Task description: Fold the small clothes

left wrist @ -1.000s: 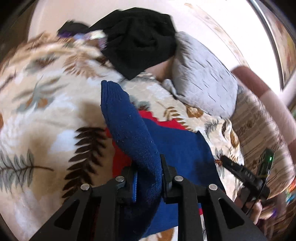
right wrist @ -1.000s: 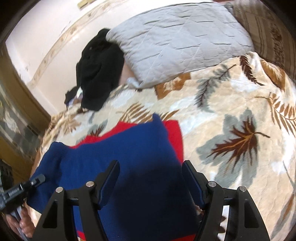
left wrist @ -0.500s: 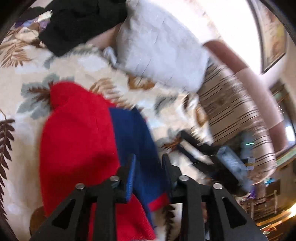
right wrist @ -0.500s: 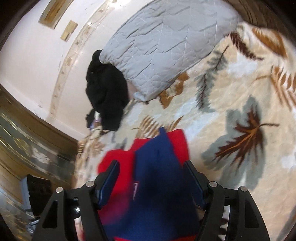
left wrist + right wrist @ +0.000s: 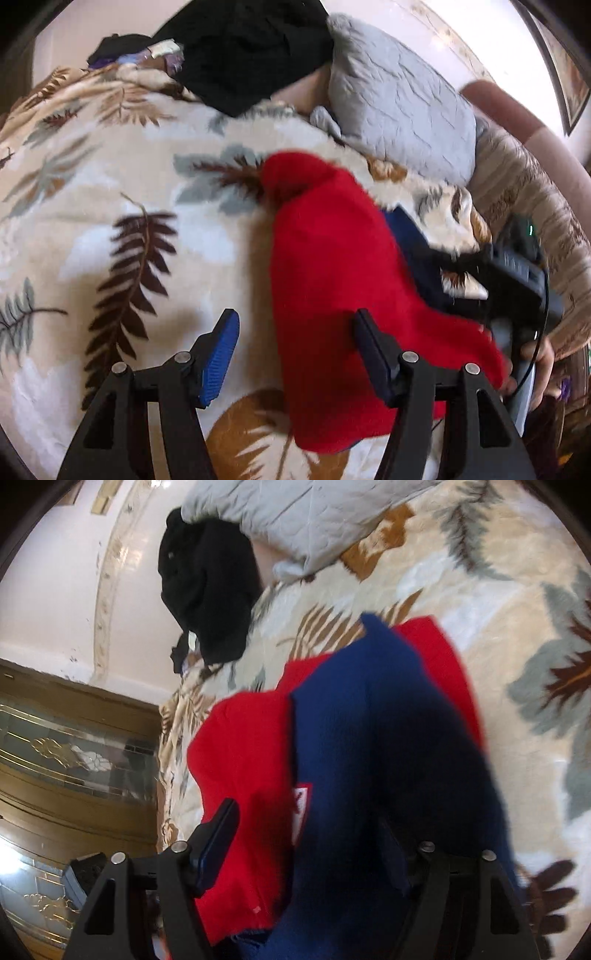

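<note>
A small red and navy knit garment [image 5: 332,280] lies folded on the leaf-print blanket [image 5: 110,184]; red faces up in the left wrist view. My left gripper [image 5: 295,350] is open and empty, its right finger over the garment's edge. In the right wrist view the garment [image 5: 332,757] shows a red part on the left and a navy part on the right. My right gripper [image 5: 314,845] is open, its jaws standing wide over the garment, and the navy cloth covers its right finger. The right gripper also shows in the left wrist view [image 5: 517,273] at the garment's far side.
A grey quilted pillow [image 5: 399,99] and a black garment pile [image 5: 251,48] lie at the far end of the bed. A wooden cabinet with glass panels [image 5: 74,746] stands beside the bed. A striped cushion [image 5: 535,206] is at the right.
My left gripper carried the navy sleeve over to the right, let it go and opened. The garment now lies folded with red on top. The right gripper stayed open and tilted.
</note>
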